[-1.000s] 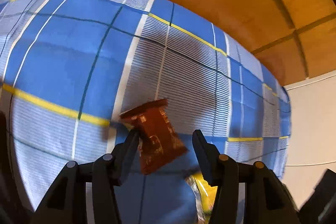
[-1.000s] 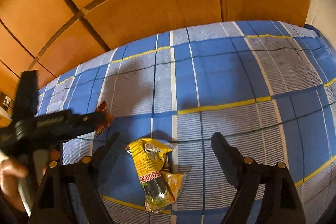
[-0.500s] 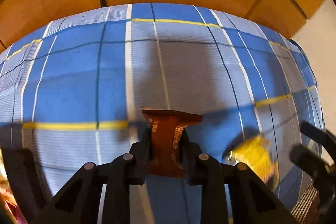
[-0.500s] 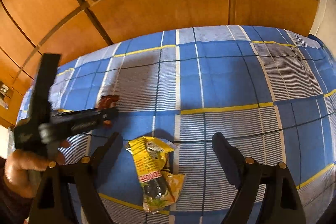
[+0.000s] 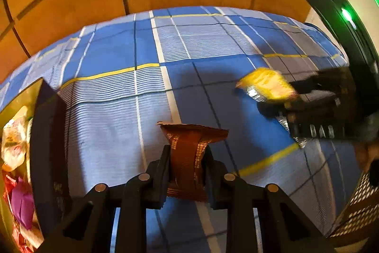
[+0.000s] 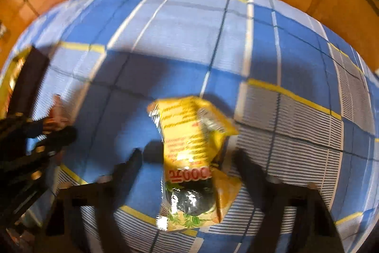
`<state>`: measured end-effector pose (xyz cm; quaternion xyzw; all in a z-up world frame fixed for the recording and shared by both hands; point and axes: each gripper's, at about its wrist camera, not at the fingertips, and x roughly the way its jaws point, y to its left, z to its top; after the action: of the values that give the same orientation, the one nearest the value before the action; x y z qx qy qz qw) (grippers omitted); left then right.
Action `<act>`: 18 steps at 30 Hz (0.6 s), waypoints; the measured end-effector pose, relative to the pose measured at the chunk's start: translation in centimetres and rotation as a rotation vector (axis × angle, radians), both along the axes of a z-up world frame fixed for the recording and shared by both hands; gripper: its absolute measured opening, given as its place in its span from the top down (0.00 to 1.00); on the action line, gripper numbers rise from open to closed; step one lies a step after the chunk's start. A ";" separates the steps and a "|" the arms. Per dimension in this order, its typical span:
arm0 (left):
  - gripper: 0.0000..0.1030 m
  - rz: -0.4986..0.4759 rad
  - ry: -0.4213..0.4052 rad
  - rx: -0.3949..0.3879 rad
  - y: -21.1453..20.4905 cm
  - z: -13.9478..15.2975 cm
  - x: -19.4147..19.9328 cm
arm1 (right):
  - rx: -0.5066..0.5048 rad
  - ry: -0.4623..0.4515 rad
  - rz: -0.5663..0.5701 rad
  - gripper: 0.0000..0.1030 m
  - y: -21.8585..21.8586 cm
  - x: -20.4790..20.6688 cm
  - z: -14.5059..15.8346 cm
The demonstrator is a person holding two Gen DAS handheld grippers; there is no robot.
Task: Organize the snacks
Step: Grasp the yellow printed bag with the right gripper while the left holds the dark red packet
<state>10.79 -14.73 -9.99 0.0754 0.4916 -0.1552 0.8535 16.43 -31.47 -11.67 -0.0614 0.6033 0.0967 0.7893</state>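
Wood panelling runs behind a blue plaid sheet (image 5: 113, 125) that covers what looks like a bed. Far left there's a dark-walled box (image 5: 47, 134) already holding a few snack packs (image 5: 14, 146), so that's probably where stuff gets sorted. The left gripper (image 5: 187, 165) is clamped on a brown pack (image 5: 189, 153), held up off the sheet, box just off to its left. Looks like the carry step; next it needs to swing left over the box wall and let go. Over on the right, the right gripper (image 6: 187, 170) sits wide open around a yellow pack (image 6: 191, 158) lying on the sheet, not pinching it yet. It needs to close on the middle before lifting.
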 end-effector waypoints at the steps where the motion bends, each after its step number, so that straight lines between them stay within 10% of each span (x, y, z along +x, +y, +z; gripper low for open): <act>1: 0.76 -0.004 -0.013 0.000 -0.1 -0.2 -0.3 | -0.004 -0.017 0.025 0.42 0.4 -0.2 0.2; 3: 0.76 -0.002 -0.028 -0.004 0.0 -0.2 -0.9 | 0.023 -0.026 0.059 0.58 0.9 -0.7 0.4; 18: 0.77 0.027 -0.077 -0.080 1.8 2.3 -3.8 | -0.021 -0.100 0.104 0.57 1.3 -2.4 0.0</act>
<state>6.98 -12.92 -7.69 0.0407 0.4529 -0.1603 0.8761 14.06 -30.21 -11.64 -0.1056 0.5599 0.1279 0.8118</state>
